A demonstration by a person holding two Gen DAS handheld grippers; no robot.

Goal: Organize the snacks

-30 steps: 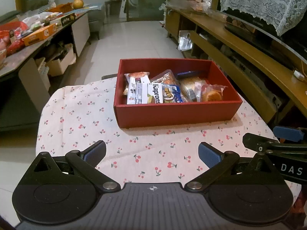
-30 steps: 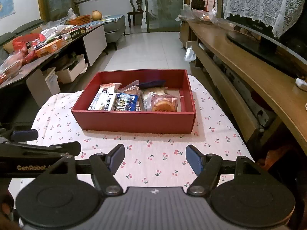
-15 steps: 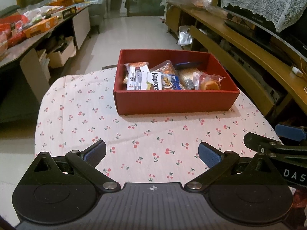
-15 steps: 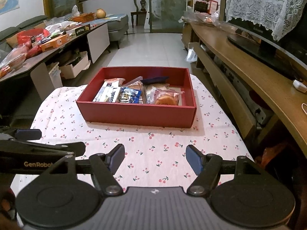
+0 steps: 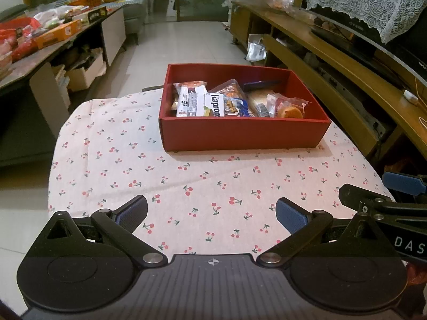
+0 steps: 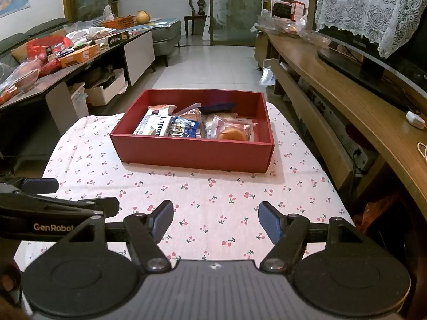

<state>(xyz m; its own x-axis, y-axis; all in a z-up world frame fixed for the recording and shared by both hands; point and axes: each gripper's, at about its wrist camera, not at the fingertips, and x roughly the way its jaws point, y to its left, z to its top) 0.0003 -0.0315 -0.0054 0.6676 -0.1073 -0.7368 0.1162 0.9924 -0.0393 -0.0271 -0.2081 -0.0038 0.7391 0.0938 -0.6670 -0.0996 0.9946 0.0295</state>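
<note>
Red box (image 5: pixel 244 133) on one cherry-print cloth (image 5: pixel 120 165), several wrapped snacks (image 5: pixel 213 104) inside, left gripper (image 5: pixel 211 214) and right gripper (image 6: pixel 216 222) jaws spread, empty

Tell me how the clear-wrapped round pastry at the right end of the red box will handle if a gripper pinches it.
The pastry probably squashes easily, since it looks like soft baked goods. Its clear wrapper looks glossy and loose, so the jaws may slip or catch only film. It seems light, lying on top in the red box.
</note>
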